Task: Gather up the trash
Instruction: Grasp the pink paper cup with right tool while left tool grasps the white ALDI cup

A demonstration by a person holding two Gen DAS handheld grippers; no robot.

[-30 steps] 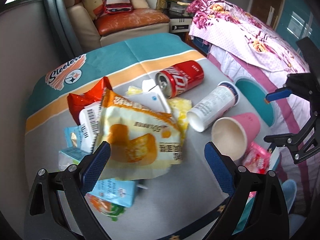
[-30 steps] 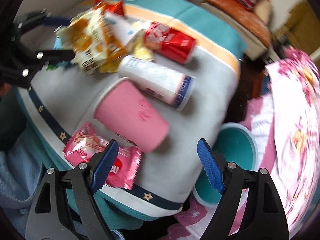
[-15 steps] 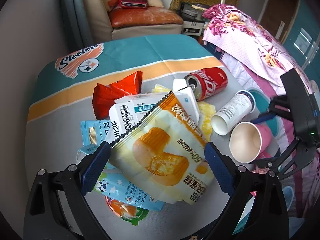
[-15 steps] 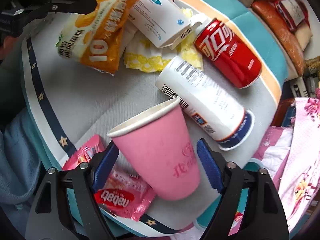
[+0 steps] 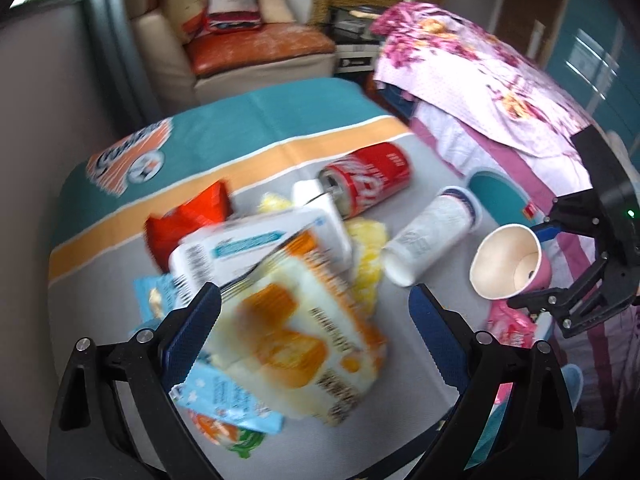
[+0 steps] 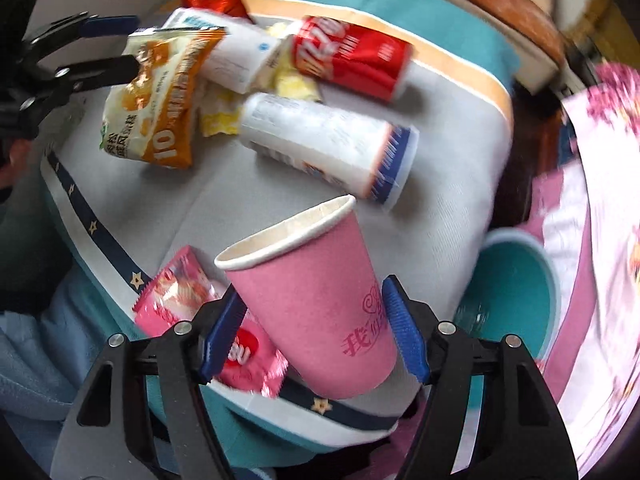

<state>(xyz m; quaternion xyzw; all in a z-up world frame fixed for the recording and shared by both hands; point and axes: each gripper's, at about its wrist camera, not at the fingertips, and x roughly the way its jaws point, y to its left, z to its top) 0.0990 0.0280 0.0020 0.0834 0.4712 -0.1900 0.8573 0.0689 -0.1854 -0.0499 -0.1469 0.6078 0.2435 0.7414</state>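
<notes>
Cups: one pink paper cup (image 6: 316, 304) is seen, white inside, with a rolled white rim and red printed characters near its base; it lies tilted at the bench (image 6: 160, 208) edge, beside a pink "nabati" wafer packet (image 6: 208, 320).
Cans: one red Coca-Cola can (image 6: 352, 58) is laid on its side.
Tubes: one white cup-shaped container (image 6: 324, 144) with a blue rim is laid on its side.
Wrappers: one orange-and-white snack bag (image 5: 296, 336) marked "10" is piled with a white carton (image 5: 256, 244).
Right hand-held gripper (image 6: 314, 334): its jaws are closing around the pink cup, pads close to its sides.
Left hand-held gripper (image 5: 314, 338): held wide open above the snack bag, nothing gripped.
Bin: one teal bin (image 6: 516, 300) is seen below the bench.
</notes>
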